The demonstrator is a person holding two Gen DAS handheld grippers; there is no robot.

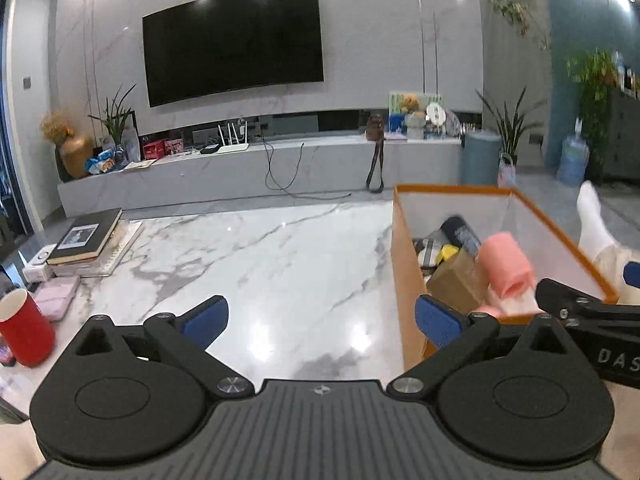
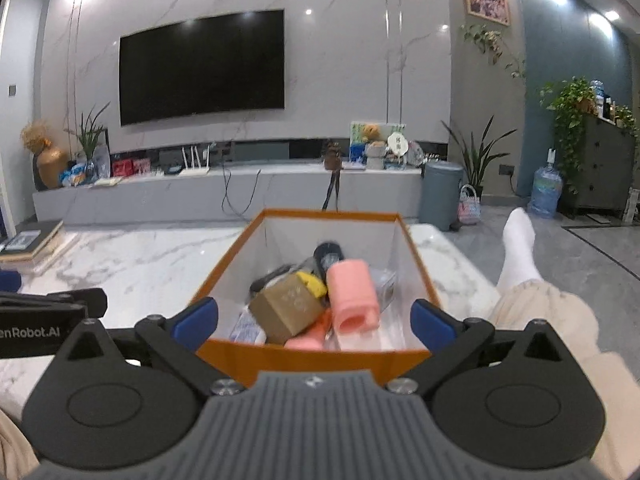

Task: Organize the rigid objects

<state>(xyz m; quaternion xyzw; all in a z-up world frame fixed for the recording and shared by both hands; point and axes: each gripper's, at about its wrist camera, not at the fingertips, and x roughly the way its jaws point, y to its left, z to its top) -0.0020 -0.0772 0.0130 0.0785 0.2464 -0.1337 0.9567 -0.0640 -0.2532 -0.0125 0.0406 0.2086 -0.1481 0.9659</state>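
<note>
Ahead of our right gripper (image 2: 314,320), jaws spread and empty, the orange box (image 2: 416,258) holds a pink cylinder (image 2: 352,296); our left gripper (image 1: 320,320) is likewise spread over marble table (image 1: 280,256).

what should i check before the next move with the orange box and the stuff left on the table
1. Left gripper empty and open: ok, nothing between its fingers.
2. Right gripper empty and open: ok, it sits over the near edge of the orange box.
3. Pink cylinder inside the box: ok, lying on top of the pile beside the brown box.
4. Items left out: not ok, red cup and stack of books sit at the table's left end.
5. Path to the cup: ok, bare marble table in between.
6. Room left in the box: cannot tell.
</note>
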